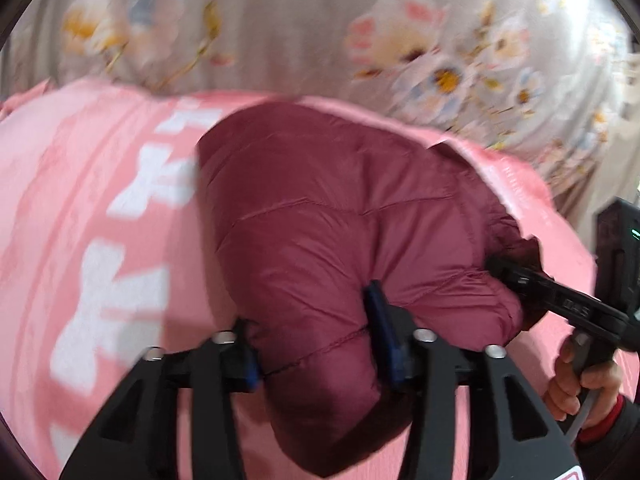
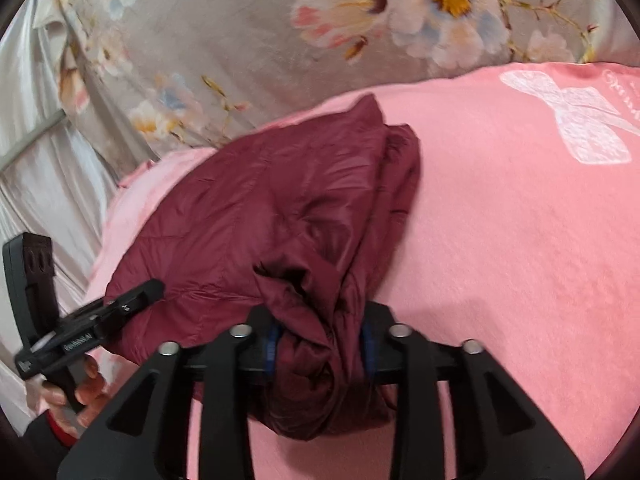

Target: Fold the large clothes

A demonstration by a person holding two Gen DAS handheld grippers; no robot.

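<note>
A maroon quilted puffer jacket (image 1: 332, 216) lies bunched on a pink blanket (image 1: 80, 184) with white bow prints. My left gripper (image 1: 316, 348) is shut on a thick fold of the jacket at its near edge. My right gripper (image 2: 320, 348) is shut on a crumpled bunch of the same jacket (image 2: 280, 216). Each gripper shows in the other's view: the right one (image 1: 560, 300) at the jacket's right end, the left one (image 2: 92, 320) at its left end, both held by hands.
The pink blanket (image 2: 520, 240) lies over a grey floral bedsheet (image 2: 240, 40) that fills the far side. Pale satin fabric and a bed rail (image 2: 32, 144) sit at the left edge of the right wrist view.
</note>
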